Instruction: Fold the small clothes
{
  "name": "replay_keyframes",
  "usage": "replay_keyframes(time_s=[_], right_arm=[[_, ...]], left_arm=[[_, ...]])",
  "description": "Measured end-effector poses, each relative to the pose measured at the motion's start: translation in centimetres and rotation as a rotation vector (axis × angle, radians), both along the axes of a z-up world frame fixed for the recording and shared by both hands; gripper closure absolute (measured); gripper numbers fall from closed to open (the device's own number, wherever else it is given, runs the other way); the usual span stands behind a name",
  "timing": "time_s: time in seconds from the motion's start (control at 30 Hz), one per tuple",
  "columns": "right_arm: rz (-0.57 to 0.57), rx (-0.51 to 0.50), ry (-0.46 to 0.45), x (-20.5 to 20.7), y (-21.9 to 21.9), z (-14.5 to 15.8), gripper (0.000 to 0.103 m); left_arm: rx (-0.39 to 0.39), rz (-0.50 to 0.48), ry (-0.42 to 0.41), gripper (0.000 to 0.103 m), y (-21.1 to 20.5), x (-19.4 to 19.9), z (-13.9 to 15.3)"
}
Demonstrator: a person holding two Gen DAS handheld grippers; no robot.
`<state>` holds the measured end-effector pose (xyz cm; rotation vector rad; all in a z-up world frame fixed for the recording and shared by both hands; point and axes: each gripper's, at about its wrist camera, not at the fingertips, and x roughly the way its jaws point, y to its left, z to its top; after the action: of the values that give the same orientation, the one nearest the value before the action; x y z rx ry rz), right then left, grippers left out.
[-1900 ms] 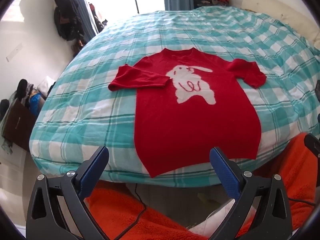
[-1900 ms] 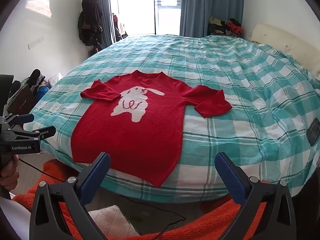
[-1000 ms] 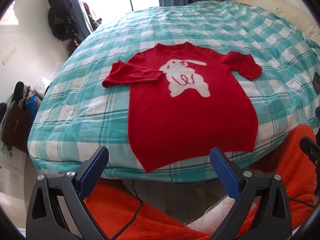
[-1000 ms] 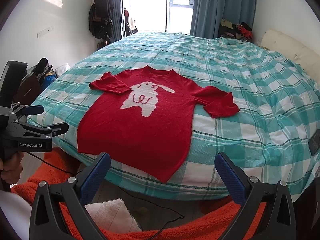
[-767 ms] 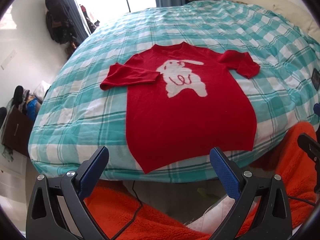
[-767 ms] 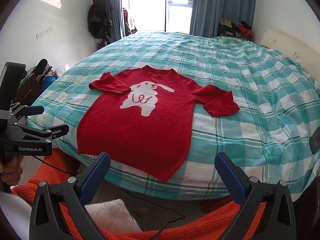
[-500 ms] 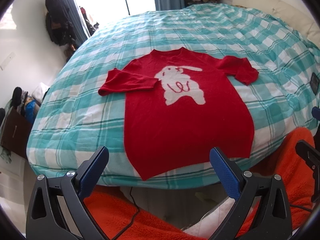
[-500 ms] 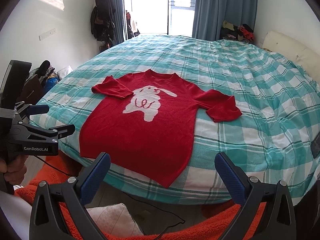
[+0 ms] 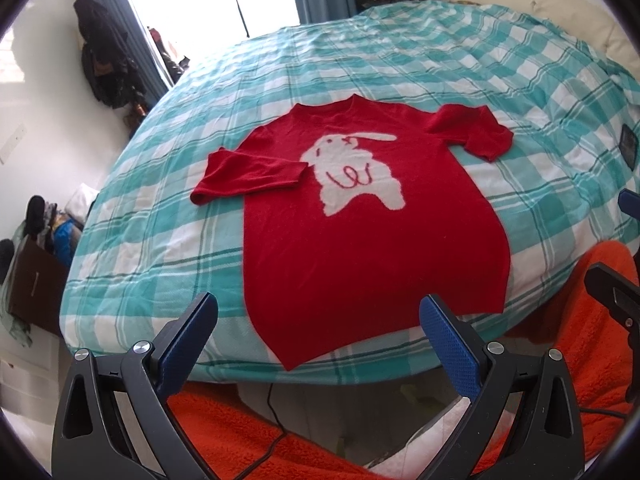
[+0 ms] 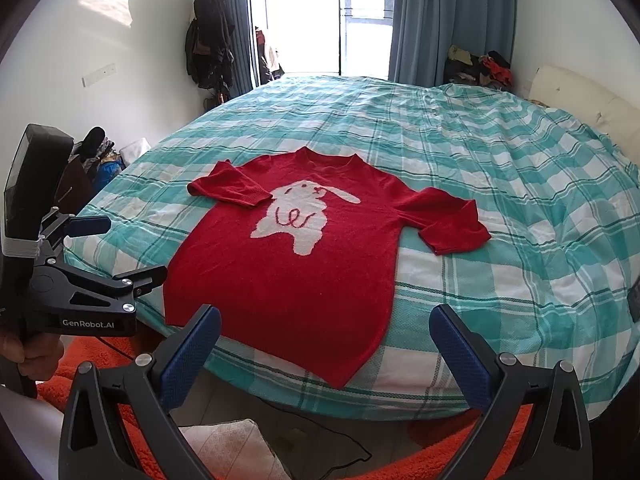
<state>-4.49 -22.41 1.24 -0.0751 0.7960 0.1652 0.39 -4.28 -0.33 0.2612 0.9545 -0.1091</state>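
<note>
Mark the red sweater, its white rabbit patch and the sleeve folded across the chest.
red sweater point(image 9: 372, 264): left wrist view, lower body panel.
white rabbit patch point(image 10: 296, 220): right wrist view, rabbit's belly.
folded sleeve point(image 9: 248, 174): left wrist view, mid-sleeve.

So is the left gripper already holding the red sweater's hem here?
No, the left gripper hangs open short of the bed edge, jaws wide apart, and the red sweater lies flat and untouched on the checked bedcover.

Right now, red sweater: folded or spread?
Mostly spread: red sweater lies flat, front up on the bed; only both sleeves are folded in.
</note>
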Motion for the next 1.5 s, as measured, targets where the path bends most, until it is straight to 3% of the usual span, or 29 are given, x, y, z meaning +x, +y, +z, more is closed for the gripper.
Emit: replay_keyframes(time_s=[0.27, 0.43, 0.53, 0.63, 0.7, 0.73, 0.77, 0.93, 0.97, 1.0, 1.03, 1.07, 1.13, 1.3, 1.4, 1.5], right_arm=[[0.021, 0.004, 0.005, 0.9, -0.5, -0.5, 0.000], [-0.051, 0.028, -0.016, 3.9, -4.6, -0.7, 0.000], [-0.044, -0.017, -0.067, 6.6, -7.4, -1.4, 0.000], [0.028, -0.184, -0.073, 10.9, -9.1, -4.8, 0.001], [0.116, -0.314, -0.014, 14.5, -9.7, -8.4, 0.009], [0.164, -0.358, 0.032, 16.2, -10.0, -10.3, 0.018], [0.202, -0.385, 0.077, 17.9, -10.2, -12.0, 0.025], [0.276, -0.507, 0.146, 24.4, -11.6, -18.0, 0.029], [0.292, -0.504, 0.144, 25.1, -11.9, -18.5, 0.037], [0.306, -0.483, 0.147, 25.5, -12.3, -18.6, 0.047], [0.301, -0.472, 0.152, 26.0, -12.6, -18.4, 0.076], [0.275, -0.467, 0.156, 26.3, -13.2, -17.9, 0.099], [0.173, -0.403, 0.098, 26.5, -15.6, -15.3, 0.100], [-0.232, 0.007, 0.018, 25.6, -28.6, -8.8, 0.099], [-0.377, 0.175, 0.044, 25.4, -35.3, -8.3, 0.099], [-0.508, 0.362, 0.135, 25.6, -40.2, -10.6, 0.099]], left_arm=[[-0.014, 0.009, 0.030, 0.002, -0.1, 0.7, -0.9], [-0.002, 0.016, 0.030, 0.002, 0.1, 0.6, -1.0], [-0.009, 0.031, 0.039, 0.002, 0.4, 0.8, -1.1], [-0.007, 0.040, 0.047, 0.002, 0.5, 0.8, -1.1], [0.001, 0.045, 0.047, 0.002, 0.4, 0.7, -1.1], [0.006, 0.048, 0.048, 0.002, 0.4, 0.6, -1.1], [0.010, 0.052, 0.050, 0.002, 0.4, 0.6, -1.1], [0.030, 0.084, 0.075, 0.002, 0.4, 1.0, -1.5], [0.035, 0.089, 0.082, 0.002, 0.5, 1.1, -1.6], [0.040, 0.093, 0.088, 0.002, 0.5, 1.3, -1.7], [0.044, 0.095, 0.093, 0.002, 0.5, 1.4, -1.8], [0.048, 0.096, 0.099, 0.002, 0.4, 1.5, -1.9], [0.053, 0.091, 0.112, 0.002, 0.2, 1.7, -2.2], [0.063, 0.040, 0.146, 0.002, -1.4, 2.3, -3.0], [0.073, 0.006, 0.163, 0.002, -2.7, 2.6, -3.3], [0.095, -0.022, 0.144, 0.002, -3.8, 2.5, -2.8]])
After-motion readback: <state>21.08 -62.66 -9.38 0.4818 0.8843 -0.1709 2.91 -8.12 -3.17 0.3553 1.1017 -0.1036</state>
